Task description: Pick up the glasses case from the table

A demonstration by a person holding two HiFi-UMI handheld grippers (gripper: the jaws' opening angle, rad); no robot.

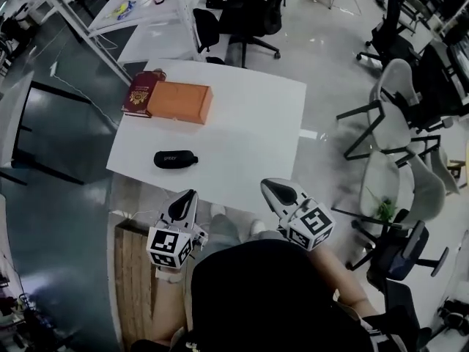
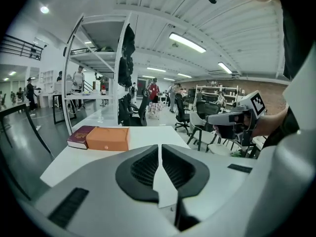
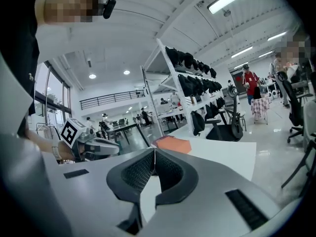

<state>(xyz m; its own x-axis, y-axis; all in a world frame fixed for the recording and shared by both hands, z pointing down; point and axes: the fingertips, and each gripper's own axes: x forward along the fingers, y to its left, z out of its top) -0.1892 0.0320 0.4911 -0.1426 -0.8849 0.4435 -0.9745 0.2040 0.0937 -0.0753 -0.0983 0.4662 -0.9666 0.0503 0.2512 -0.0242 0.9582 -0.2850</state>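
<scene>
A black glasses case [image 1: 176,159] lies near the front left edge of the white table [image 1: 249,123] in the head view. My left gripper [image 1: 188,195] hovers just off the table's near edge, a short way in front of the case, its jaws shut with nothing between them [image 2: 160,147]. My right gripper [image 1: 269,187] is held at the near edge further right, also shut and empty [image 3: 154,151]. The case is hidden behind the jaws in both gripper views.
An orange box [image 1: 180,102] and a dark red book [image 1: 140,94] lie at the table's far left. Office chairs [image 1: 396,123] crowd the right side. A wooden crate [image 1: 135,284] sits on the floor at my left. Another table [image 1: 157,20] stands beyond.
</scene>
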